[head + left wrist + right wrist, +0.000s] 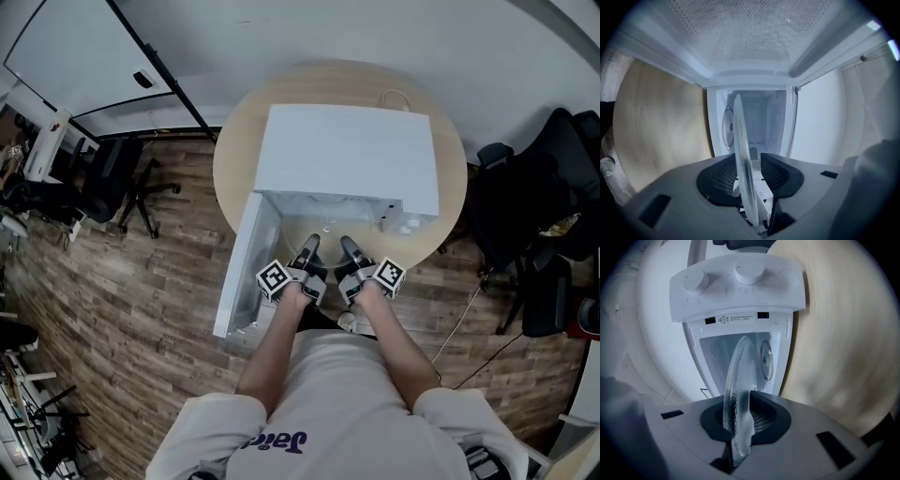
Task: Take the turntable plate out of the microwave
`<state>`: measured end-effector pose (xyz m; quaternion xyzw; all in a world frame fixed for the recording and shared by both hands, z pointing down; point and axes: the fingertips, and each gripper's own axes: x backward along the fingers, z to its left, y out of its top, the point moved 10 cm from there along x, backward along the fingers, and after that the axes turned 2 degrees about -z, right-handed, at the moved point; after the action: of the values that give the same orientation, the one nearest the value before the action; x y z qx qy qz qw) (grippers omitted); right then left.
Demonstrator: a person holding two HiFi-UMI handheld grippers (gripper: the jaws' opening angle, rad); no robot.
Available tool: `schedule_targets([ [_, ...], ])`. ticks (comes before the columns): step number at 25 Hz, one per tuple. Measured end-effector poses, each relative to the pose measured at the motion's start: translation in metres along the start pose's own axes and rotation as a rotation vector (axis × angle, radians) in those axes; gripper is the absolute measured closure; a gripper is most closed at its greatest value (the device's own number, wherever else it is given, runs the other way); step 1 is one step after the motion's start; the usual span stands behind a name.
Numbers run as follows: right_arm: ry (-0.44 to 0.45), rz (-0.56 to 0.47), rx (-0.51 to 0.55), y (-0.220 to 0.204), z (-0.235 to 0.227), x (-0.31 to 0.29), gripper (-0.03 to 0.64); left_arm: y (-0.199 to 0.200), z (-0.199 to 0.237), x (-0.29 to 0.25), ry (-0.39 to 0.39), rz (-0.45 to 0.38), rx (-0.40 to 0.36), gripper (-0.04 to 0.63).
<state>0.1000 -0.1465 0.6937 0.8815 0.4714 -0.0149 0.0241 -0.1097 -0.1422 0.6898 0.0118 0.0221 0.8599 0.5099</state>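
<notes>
A white microwave (347,155) sits on a round wooden table (239,141), with its door (242,267) swung open to the left. Both tools reach into the near side of its mouth, side by side. The glass turntable plate (736,380) is at that opening, its near rim between the jaws of both tools and the rest reaching toward the cavity.

The right tool (345,244) pinches the rim, with both pads pressed on the glass. The left tool (310,242) has its jaws spread: the rim stands between them, but neither pad presses on it (a gap shows on each side). In the right gripper view, the control panel's two knobs (749,272) show above the cavity.
</notes>
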Motion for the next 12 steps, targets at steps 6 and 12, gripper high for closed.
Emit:
schedule_targets([
  [6,0.015,0.038,0.004,-0.005,0.015,0.020,0.578,-0.005,-0.010,0.009,0.016,0.037,-0.047,0.542],
  [12,0.035,0.054,0.026,-0.009,0.041,0.043,0.578,-0.024,-0.034,0.024,-0.029,0.048,-0.050,0.550],
])
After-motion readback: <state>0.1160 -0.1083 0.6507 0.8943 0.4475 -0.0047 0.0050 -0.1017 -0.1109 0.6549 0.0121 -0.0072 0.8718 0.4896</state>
